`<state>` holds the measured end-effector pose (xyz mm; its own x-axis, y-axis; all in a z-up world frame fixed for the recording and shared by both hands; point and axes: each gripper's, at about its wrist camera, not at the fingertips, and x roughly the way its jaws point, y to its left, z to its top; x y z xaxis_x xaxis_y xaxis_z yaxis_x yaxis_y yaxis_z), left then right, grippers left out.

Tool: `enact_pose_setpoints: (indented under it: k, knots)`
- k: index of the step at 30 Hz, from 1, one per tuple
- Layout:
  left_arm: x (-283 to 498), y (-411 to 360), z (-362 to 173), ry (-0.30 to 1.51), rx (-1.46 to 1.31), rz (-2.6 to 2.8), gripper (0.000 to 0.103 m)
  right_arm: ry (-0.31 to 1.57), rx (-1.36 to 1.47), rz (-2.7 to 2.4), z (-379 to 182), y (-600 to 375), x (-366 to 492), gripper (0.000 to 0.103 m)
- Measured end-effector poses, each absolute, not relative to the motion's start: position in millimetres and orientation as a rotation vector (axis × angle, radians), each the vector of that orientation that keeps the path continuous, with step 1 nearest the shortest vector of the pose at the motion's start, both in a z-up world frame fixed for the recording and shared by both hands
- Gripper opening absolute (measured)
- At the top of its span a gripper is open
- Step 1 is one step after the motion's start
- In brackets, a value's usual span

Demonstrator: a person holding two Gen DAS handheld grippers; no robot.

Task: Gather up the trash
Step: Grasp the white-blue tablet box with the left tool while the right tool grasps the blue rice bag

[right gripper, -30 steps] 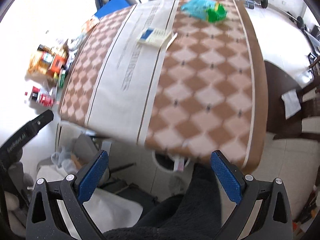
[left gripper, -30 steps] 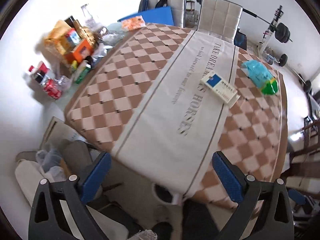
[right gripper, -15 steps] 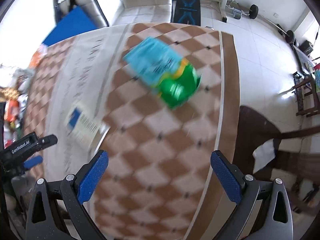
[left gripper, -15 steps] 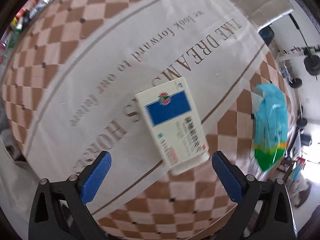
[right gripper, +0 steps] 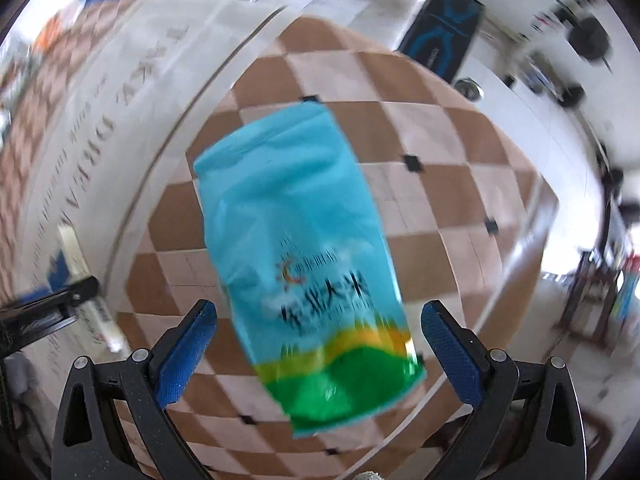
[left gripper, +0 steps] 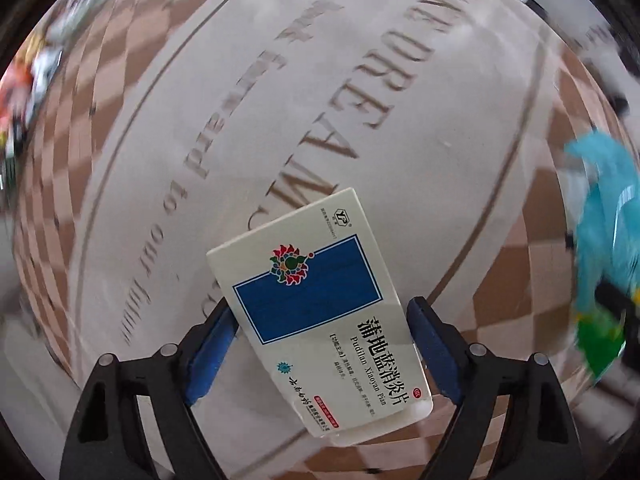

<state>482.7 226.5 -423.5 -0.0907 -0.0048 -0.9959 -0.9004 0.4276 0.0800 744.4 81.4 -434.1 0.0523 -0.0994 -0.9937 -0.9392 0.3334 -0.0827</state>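
Slippage threatened: your left tool [left gripper: 320,344] was closing around the flat white-and-blue cardboard medicine box [left gripper: 320,312] at six o'clock on the desk [left gripper: 240,80], skewed between its pads; your right tool [right gripper: 320,344] stood spread over the turquoise-and-green plastic bag [right gripper: 304,264].

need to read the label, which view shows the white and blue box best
The left wrist view: the box lies sharp and face up on the tablecloth, between the closing jaws of the left gripper. The right wrist view shows only a blurred sliver of it at the left edge.
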Motion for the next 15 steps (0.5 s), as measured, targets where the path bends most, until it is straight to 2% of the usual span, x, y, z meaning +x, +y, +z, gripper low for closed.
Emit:
enact_pose_setpoints:
  k: [4,6,8,12,15]
  knots:
    - [499.7,201.2,-420.5,1.536,-0.578,0.796,0.085,1.44,-1.074,0.837,-457.4,86.6,751.9,0.103]
    - [495.3,198.8,-422.3,1.546,-0.619,0.777,0.086,1.503,-1.021,0.828,-464.4,82.7,757.1,0.103]
    - [486.1,201.6,-424.3,1.534,-0.706,0.787,0.086,1.547,-0.965,0.817,-467.4,76.0,760.5,0.09]
    - [459.8,202.8,-429.8,1.472,-0.915,0.816,0.087,1.593,-0.832,0.796,-461.2,56.7,762.4,0.085]
    - [453.1,198.8,-430.2,1.462,-0.918,0.834,0.087,1.623,-0.718,0.757,-454.1,31.1,759.8,0.084]
